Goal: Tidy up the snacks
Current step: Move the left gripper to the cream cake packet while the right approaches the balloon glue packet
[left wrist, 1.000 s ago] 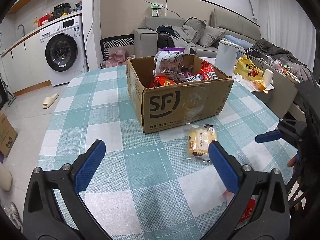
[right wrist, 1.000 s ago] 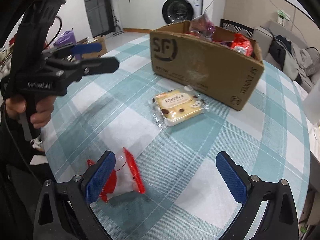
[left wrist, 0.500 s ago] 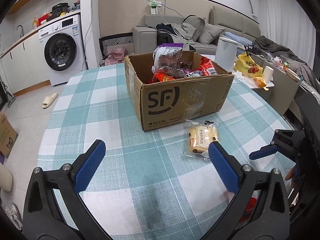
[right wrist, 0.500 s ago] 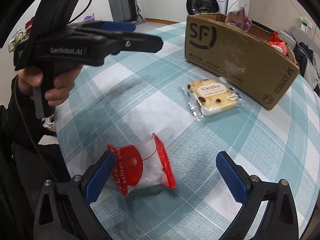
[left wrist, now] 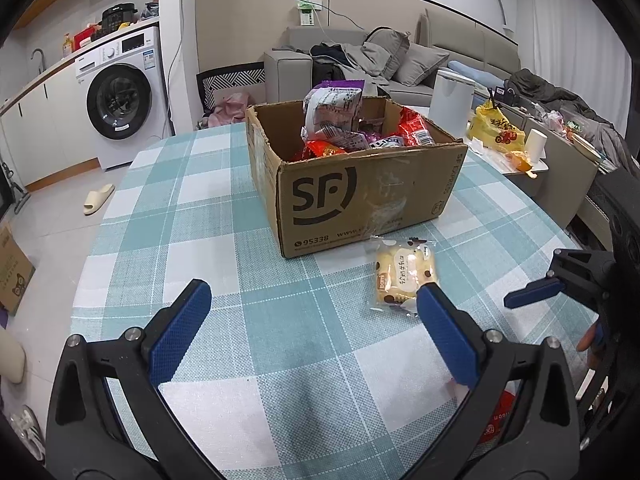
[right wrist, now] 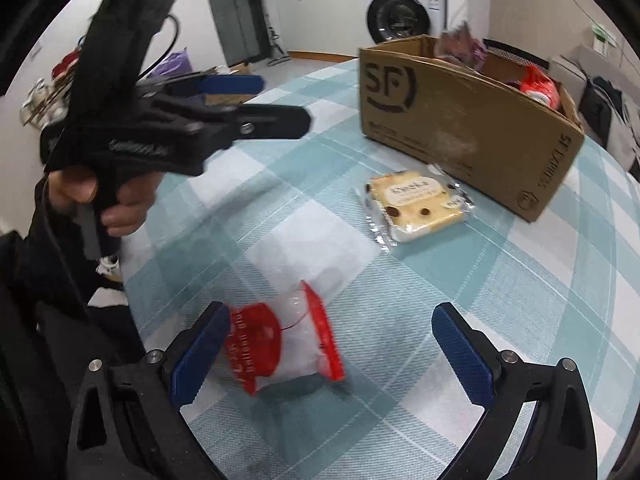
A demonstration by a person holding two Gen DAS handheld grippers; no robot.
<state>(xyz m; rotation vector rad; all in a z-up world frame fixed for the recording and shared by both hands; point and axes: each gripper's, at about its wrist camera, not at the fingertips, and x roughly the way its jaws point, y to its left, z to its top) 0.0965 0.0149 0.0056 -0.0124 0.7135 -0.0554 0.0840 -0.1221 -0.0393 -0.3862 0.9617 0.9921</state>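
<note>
Since the earlier frame, the right gripper [right wrist: 328,340] has moved closer to the red-and-clear snack bag [right wrist: 284,344], which now lies against its left pad; the fingers are spread wide and grip nothing. The left gripper [left wrist: 310,312] hovers over the checked tablecloth [left wrist: 200,208], jaws wide apart and empty. A wrapped cake slice [left wrist: 404,276] lies just in front of the SF cardboard box [left wrist: 360,204] holding snack packets.
</note>
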